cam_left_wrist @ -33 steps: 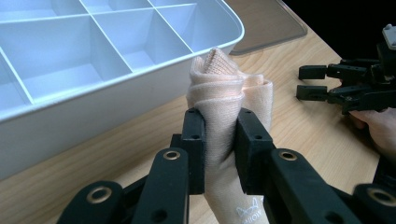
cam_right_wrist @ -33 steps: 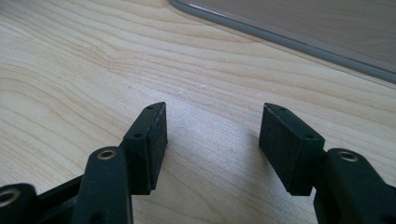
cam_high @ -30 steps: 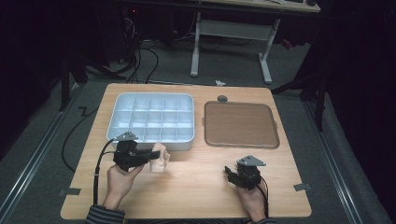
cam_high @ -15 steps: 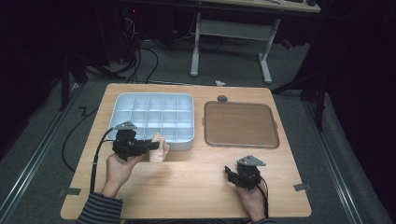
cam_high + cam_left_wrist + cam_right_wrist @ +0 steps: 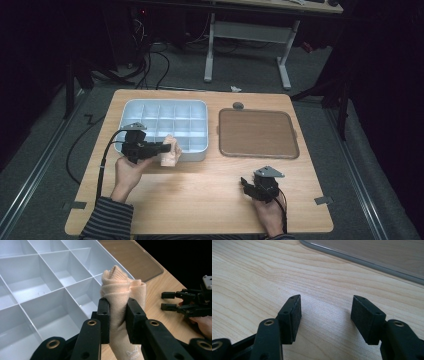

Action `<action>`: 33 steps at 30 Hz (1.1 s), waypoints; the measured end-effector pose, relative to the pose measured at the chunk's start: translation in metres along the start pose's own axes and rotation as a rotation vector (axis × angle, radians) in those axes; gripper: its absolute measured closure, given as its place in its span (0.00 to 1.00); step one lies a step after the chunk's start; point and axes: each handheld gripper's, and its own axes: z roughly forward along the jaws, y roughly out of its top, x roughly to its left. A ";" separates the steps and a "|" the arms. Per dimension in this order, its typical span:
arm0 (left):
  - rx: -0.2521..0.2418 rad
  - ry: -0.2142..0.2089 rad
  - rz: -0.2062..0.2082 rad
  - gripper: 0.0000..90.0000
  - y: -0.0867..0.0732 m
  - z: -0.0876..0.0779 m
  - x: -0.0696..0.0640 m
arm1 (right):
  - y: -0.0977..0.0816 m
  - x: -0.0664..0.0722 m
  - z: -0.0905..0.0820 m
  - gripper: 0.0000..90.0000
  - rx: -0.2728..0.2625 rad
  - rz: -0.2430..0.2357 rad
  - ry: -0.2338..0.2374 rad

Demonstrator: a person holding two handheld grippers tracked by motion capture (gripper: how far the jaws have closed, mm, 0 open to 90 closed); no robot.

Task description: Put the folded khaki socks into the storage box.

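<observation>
Held thing: a rolled sock point(image 5: 120, 297), pale peach, soft ribbed knit, wound into a thick bundle with a rounded knitted tip at the top.
Sock detail: folds of cloth wrap around one another in layers; a faint small print shows low on the cloth near the bottom edge of the left gripper view, too small to read.
Sock place: in the high view the sock point(image 5: 169, 151) sits at the near edge of the divided tray point(image 5: 129, 107), over its near right corner, lifted off the wooden table point(image 5: 200, 195).
Left gripper: the left gripper point(image 5: 117, 315) pinches the sock across its middle, both black pads pressing into the cloth so the bundle bulges above them.
Left hand: the hand point(image 5: 129, 170) with a striped sleeve carries the gripper point(image 5: 162, 148), pointing to the right along the tray's near wall.
Tray: light grey plastic, split into many square compartments; those in sight hold nothing.
Right gripper: the right gripper point(image 5: 325, 312) has its jaws spread apart with bare table wood between them; it rests low near the table's near edge point(image 5: 246, 183).
Brown mat: a flat brown tray-like mat point(image 5: 257, 132) with a rounded rim lies to the right of the divided tray, just apart from it.
</observation>
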 end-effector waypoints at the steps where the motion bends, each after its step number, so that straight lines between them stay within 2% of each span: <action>1: -0.008 0.002 -0.007 0.85 0.001 -0.002 0.001 | 0.000 0.000 0.000 0.46 -0.001 0.004 -0.007; 4: -0.025 0.009 0.000 0.85 0.001 -0.009 0.000 | 0.001 0.000 0.001 0.46 0.000 0.007 -0.011; 8: -0.002 0.042 -0.002 0.84 0.001 -0.009 0.004 | 0.001 0.000 0.001 0.46 0.000 0.005 -0.007; 17: -0.011 0.039 -0.025 0.84 0.002 -0.008 0.012 | 0.001 0.001 0.001 0.46 0.000 0.002 -0.005; 23: -0.018 0.061 -0.029 0.84 0.002 -0.009 0.016 | 0.001 0.001 0.001 0.46 0.000 0.002 -0.004; 29: -0.030 0.067 -0.075 0.84 0.003 -0.010 0.022 | 0.001 0.002 0.001 0.46 -0.004 -0.015 -0.012; 33: -0.035 0.073 -0.086 0.84 0.004 -0.012 0.024 | 0.001 0.004 0.001 0.46 -0.006 -0.026 -0.019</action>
